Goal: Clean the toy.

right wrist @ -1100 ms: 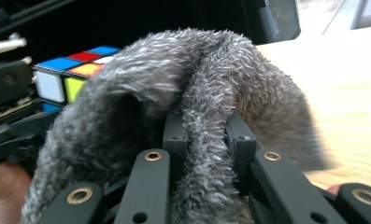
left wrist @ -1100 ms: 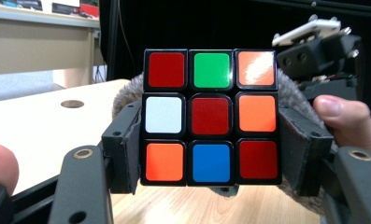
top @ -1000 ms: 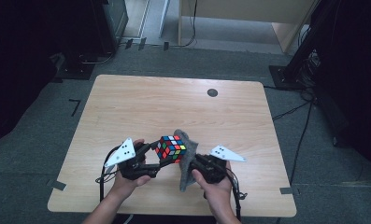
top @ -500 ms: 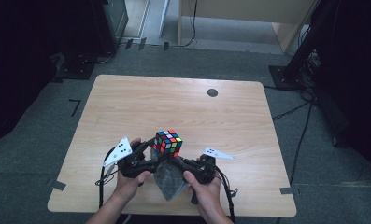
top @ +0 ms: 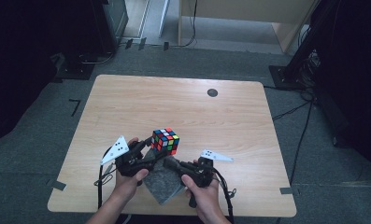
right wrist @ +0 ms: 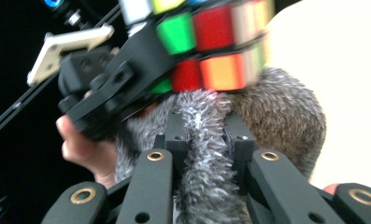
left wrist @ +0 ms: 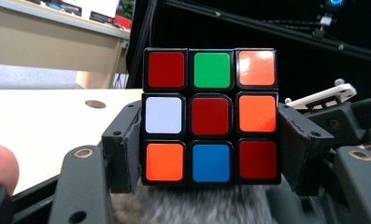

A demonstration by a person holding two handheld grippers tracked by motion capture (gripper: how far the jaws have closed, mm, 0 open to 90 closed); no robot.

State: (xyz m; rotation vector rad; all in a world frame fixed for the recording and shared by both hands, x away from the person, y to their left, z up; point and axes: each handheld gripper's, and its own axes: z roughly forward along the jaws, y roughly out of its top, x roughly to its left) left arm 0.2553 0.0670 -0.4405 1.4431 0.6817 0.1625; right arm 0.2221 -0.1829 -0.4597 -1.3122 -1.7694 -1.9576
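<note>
Clamping a Rubik's cube (left wrist: 211,115) between its two black jaws, the left gripper (top: 148,151) holds it lifted off the wooden table (top: 183,112), pads pressed on the cube's left and right faces. Face toward the left gripper view: red, green, orange on top; white, red, orange in the middle; orange, blue, red below. Right gripper (right wrist: 206,140) is pinched on a grey fuzzy cloth (right wrist: 276,116), a fold of fur squeezed between its jaws. Cloth sits directly under the cube, touching its underside, between both grippers. Both hands are low near the table's front edge.
</note>
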